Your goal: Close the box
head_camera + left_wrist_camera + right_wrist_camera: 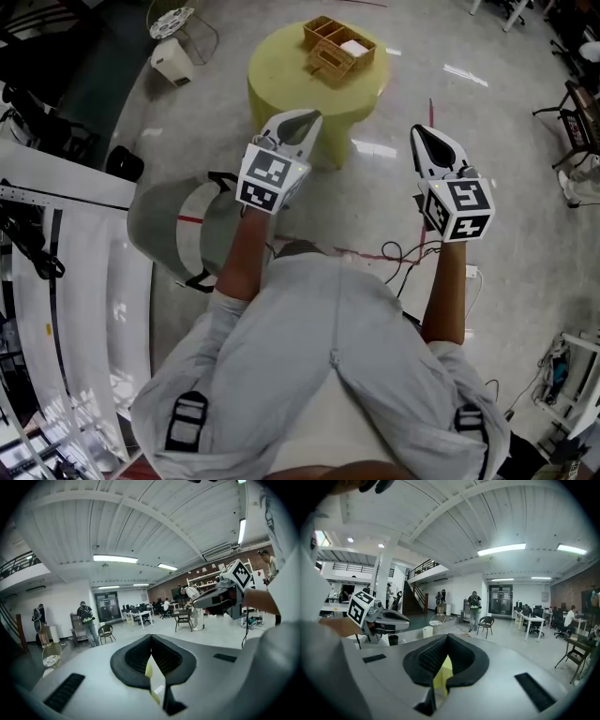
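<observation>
A wooden box with open compartments and something white inside sits on a round yellow table at the top of the head view. Both grippers are held up in front of the person, short of the table and touching nothing. My left gripper points at the table's near edge, its jaws closed to a point with nothing between them. My right gripper hangs over the floor right of the table, its jaws also together and empty. The box is hidden in both gripper views, where only a yellow sliver shows behind the closed jaws.
A small white bin and a wire basket stand left of the table. A grey rounded seat and a white desk are at the left. Cables lie on the floor. A person stands far off.
</observation>
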Demonstrator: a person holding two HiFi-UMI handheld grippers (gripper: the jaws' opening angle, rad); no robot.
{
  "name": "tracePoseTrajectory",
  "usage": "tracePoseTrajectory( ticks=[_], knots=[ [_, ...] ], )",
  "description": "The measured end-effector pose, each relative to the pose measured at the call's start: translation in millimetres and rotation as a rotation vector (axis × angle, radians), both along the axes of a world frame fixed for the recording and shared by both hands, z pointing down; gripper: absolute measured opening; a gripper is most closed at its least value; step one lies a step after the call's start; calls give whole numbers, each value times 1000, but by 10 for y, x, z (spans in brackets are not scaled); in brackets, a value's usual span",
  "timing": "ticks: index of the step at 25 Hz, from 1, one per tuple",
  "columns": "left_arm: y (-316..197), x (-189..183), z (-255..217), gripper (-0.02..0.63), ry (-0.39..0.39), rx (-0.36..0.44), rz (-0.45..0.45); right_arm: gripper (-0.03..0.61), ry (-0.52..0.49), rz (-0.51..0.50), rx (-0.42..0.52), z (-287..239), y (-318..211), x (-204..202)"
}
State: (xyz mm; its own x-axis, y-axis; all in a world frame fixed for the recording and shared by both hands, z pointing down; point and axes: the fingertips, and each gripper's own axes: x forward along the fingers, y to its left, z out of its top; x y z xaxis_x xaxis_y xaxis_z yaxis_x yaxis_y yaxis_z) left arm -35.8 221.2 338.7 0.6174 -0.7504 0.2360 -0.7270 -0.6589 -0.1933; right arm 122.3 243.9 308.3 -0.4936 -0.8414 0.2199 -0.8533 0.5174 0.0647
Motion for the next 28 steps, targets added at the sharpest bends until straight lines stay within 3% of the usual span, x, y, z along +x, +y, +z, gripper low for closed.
tracePoseTrajectory(
  ticks=[7, 13, 21, 28],
  knots=[
    [-149, 75, 131, 29, -3, -26, -19, 23, -50, -60, -5, 71, -144, 49],
    [-575, 86, 224, 29, -1, -34, -29, 23, -52, -74, -32, 228, -536, 72],
    [-1640, 67, 263, 29, 32, -27, -26, 23, 7, -35, 9, 219, -1511, 126],
    [-2669, -37, 277, 29, 39, -49, -7, 23, -45, -17, 6, 122, -2545, -7]
  ],
)
